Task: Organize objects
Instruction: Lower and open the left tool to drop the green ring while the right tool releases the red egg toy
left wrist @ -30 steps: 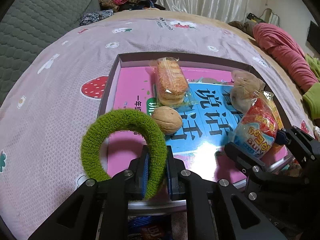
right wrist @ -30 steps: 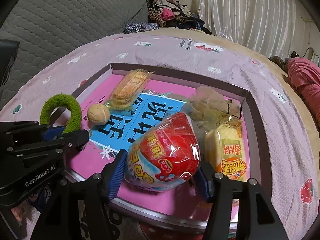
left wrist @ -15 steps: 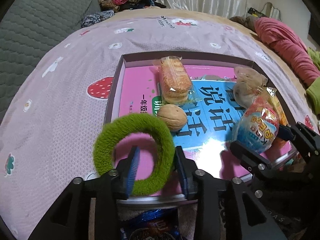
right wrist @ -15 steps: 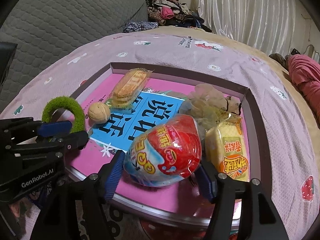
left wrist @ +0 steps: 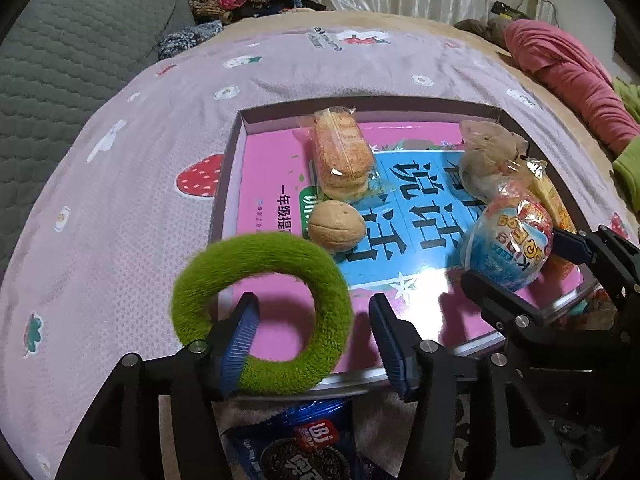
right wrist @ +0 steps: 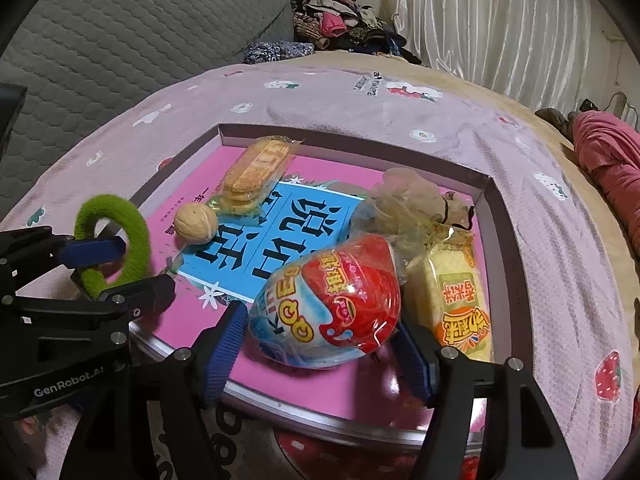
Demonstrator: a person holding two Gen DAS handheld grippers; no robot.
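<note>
Pink strawberry-print bedspread (left wrist: 132,184) with a shallow box lid (right wrist: 494,216) on it. The left gripper (left wrist: 312,332) has just been opening: its jaws stand wide around the near arc of the fuzzy green ring (left wrist: 262,312), which leans against the left pad at the lid's near corner while the right pad is clear. The right gripper (right wrist: 320,344) has been easing apart too, its pads just off the crinkly plastic egg (right wrist: 326,302) lying in the lid. Beyond are a walnut (left wrist: 336,226) and wrapped biscuits (left wrist: 342,156). Only the left view shows the cookie packet (left wrist: 300,444); the yellow cake pack (right wrist: 456,296) shows properly only on the right.
</note>
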